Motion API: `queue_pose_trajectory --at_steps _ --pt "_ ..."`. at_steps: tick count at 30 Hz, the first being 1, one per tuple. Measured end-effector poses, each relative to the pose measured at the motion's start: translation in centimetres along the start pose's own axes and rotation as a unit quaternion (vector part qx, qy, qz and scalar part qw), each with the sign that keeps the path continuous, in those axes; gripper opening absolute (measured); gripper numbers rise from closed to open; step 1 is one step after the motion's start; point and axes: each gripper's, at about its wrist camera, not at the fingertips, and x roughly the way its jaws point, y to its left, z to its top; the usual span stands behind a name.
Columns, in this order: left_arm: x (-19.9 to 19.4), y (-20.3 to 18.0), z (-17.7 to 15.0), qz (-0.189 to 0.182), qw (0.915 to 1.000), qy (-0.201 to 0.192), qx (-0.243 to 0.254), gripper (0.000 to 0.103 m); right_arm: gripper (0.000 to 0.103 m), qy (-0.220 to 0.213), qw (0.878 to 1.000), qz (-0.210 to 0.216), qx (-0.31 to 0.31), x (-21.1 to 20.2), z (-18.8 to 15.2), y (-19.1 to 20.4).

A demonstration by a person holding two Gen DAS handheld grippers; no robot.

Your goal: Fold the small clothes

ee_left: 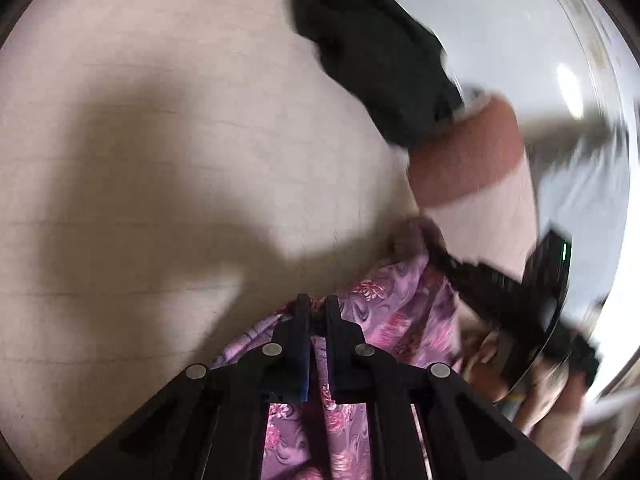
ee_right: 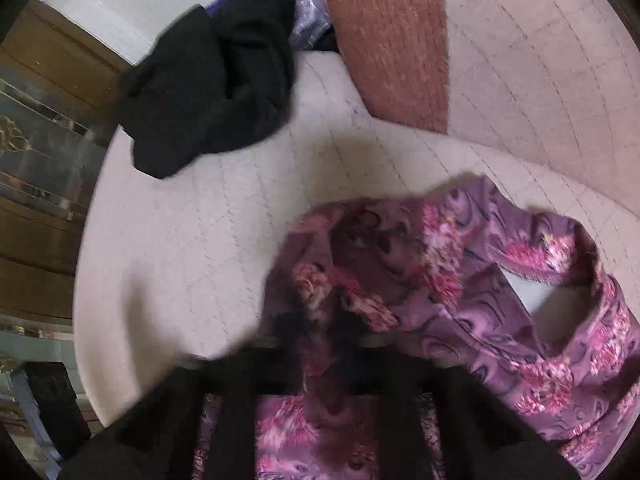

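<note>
Left wrist view: left tool [ee_left: 315, 304] is clamped on the purple floral garment [ee_left: 400, 304], black cloth [ee_left: 372, 56] at 1 o'clock. Right wrist view: right tool [ee_right: 320, 332] pinches that garment [ee_right: 460, 304] too, over the quilted cushion [ee_right: 192, 232]; black cloth [ee_right: 212, 80] at 11.

Cream quilted sofa seat [ee_right: 192, 240], rust-orange cushion [ee_right: 388, 40], dark wooden cabinet [ee_right: 44, 152] with glass panels beside it

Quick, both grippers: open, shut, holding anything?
Left gripper: shut on the purple floral fabric garment.
Right gripper: blurred, appears shut on the same garment.
</note>
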Motion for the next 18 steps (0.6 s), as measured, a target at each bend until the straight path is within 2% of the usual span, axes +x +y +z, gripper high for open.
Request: queue_pose_trajectory --at_steps 2,4,8,9,10,11,12,13,15,17,18 --pt "-0.8 1.2 0.5 0.003 0.9995 -0.013 -0.028 0.004 0.004 -0.014 1.0 0.009 0.006 -0.7 0.3 -0.2" --pt "-0.5 1.8 0.7 -0.001 0.9992 -0.006 -0.039 0.004 0.004 -0.017 0.999 0.021 0.016 -0.3 0.4 -0.4" --pt "1.9 2.6 0.8 0.04 0.998 0.029 -0.04 0.006 0.005 0.02 0.999 -0.025 -0.001 3.8 0.2 -0.1" --pt "2.0 2.8 0.7 0.035 0.9978 0.031 -0.046 0.009 0.005 0.021 0.999 -0.03 -0.009 4.1 0.0 -0.1" --pt "1.8 2.8 0.8 0.034 0.9978 0.032 -0.048 0.009 0.009 0.01 1.0 -0.028 -0.006 3.4 -0.2 -0.2" --pt "1.5 2.6 0.9 0.033 0.9978 0.032 -0.048 0.012 0.025 0.0 1.0 -0.024 0.001 2.3 -0.6 -0.4" --pt "0.8 2.4 1.0 0.042 0.9979 0.019 -0.045 0.016 0.036 -0.02 1.0 -0.018 0.002 0.4 -1.4 -0.5" --pt "0.3 2.0 1.0 0.054 0.9979 0.003 -0.036 0.018 0.055 -0.042 0.999 -0.01 0.001 -1.5 -2.5 -0.6" --pt "-1.0 0.9 0.7 0.1 0.9946 -0.025 -0.007 0.02 0.059 -0.066 0.998 0.015 0.002 -5.2 -5.3 -1.3" --pt "-2.2 -0.7 -0.3 0.133 0.9897 -0.044 0.03 0.02 0.059 -0.086 0.996 0.034 0.007 -9.2 -9.8 -2.4" --pt "-2.7 -1.7 -0.8 0.139 0.9876 -0.051 0.052 0.024 0.059 -0.096 0.994 0.043 0.011 -11.0 -12.0 -3.1"
